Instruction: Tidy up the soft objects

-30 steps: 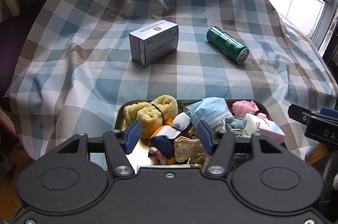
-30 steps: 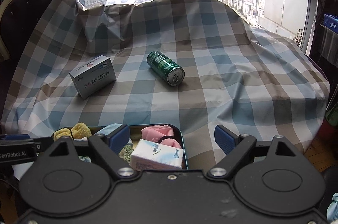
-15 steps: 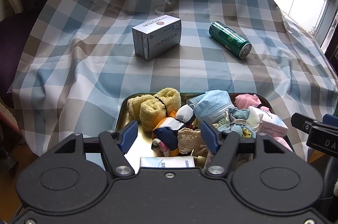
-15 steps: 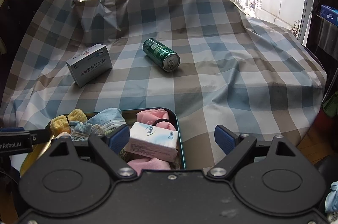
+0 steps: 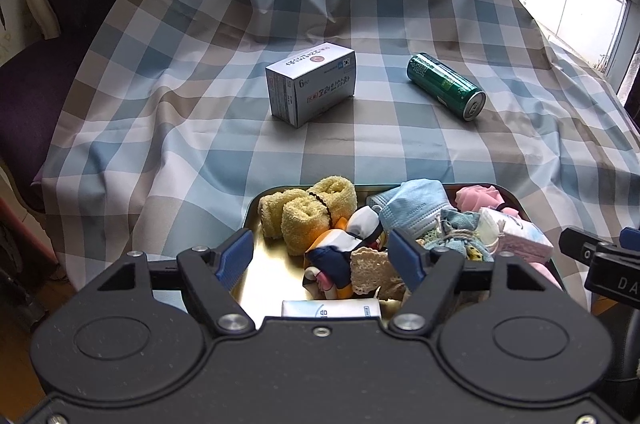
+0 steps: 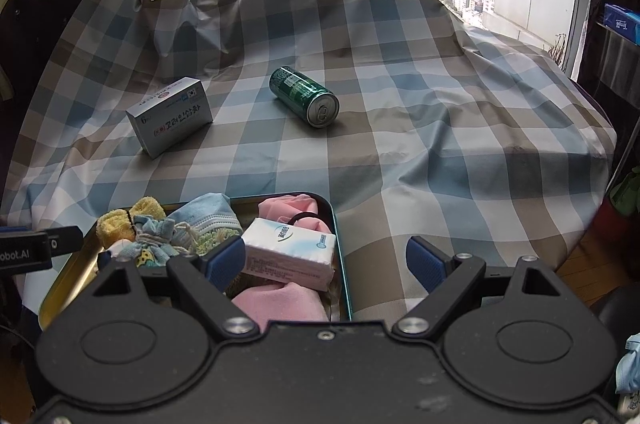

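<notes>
- Soft stuff – yellow towel roll (image 5: 306,214), blue face mask (image 5: 416,209), tissue pack (image 6: 290,254) – sits piled in the metal tray (image 5: 256,284) on the checked surface (image 5: 360,143).
- Left tongs (image 5: 320,256) are opening, empty; right tongs (image 6: 324,262) gape wide, nothing held.
- All light and squishy – probably best pinched mid-bulk, not by loose edges.

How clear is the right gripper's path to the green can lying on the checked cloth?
Probably clear. The right gripper is open and holds nothing, and beyond the tray only bare checked cloth lies before the green can. The white box sits apart to the can's left.
</notes>
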Demonstrator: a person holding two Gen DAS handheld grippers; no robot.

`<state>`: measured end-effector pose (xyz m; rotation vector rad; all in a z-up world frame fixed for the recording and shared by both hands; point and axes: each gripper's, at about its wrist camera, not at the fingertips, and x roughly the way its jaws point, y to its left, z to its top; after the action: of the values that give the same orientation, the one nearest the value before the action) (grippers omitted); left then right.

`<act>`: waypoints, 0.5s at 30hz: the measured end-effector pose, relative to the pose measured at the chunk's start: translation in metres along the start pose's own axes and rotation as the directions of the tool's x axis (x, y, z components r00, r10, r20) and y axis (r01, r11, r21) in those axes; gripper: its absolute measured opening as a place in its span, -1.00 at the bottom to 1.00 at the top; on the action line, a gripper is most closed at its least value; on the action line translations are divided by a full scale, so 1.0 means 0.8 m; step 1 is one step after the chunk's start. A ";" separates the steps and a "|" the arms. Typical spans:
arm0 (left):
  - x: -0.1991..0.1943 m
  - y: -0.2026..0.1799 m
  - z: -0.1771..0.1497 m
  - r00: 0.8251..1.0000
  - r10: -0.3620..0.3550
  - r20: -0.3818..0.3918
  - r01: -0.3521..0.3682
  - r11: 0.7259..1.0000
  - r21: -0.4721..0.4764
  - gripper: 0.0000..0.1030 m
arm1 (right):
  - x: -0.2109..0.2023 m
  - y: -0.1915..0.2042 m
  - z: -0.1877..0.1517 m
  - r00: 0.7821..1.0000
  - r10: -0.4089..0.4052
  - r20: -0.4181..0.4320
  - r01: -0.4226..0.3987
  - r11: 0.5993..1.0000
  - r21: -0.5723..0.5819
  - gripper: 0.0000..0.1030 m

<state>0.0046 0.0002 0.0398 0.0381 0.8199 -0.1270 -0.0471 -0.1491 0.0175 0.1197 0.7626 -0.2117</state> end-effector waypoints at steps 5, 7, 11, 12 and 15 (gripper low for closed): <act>-0.002 -0.002 0.000 1.000 0.001 -0.005 -0.001 1.000 0.007 0.36 | 0.000 0.000 0.000 1.000 0.000 0.002 0.000 1.000 0.001 0.70; -0.003 -0.003 -0.001 1.000 0.004 -0.006 -0.004 1.000 0.010 0.36 | 0.000 0.000 0.000 1.000 0.001 0.001 -0.001 1.000 0.000 0.70; -0.003 -0.003 0.000 1.000 0.003 -0.007 -0.003 1.000 0.009 0.36 | -0.001 0.000 0.000 1.000 0.002 0.000 -0.002 1.000 0.000 0.70; -0.003 -0.003 0.000 1.000 0.004 -0.006 -0.004 1.000 0.009 0.36 | -0.001 0.000 0.000 1.000 0.003 0.000 -0.003 1.000 -0.001 0.70; -0.004 -0.003 0.001 1.000 0.008 -0.004 -0.008 1.000 0.007 0.36 | -0.002 0.002 0.001 1.000 0.003 -0.003 -0.003 1.000 -0.003 0.70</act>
<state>0.0028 -0.0016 0.0426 0.0481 0.8235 -0.1219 -0.0478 -0.1477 0.0192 0.1183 0.7653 -0.2074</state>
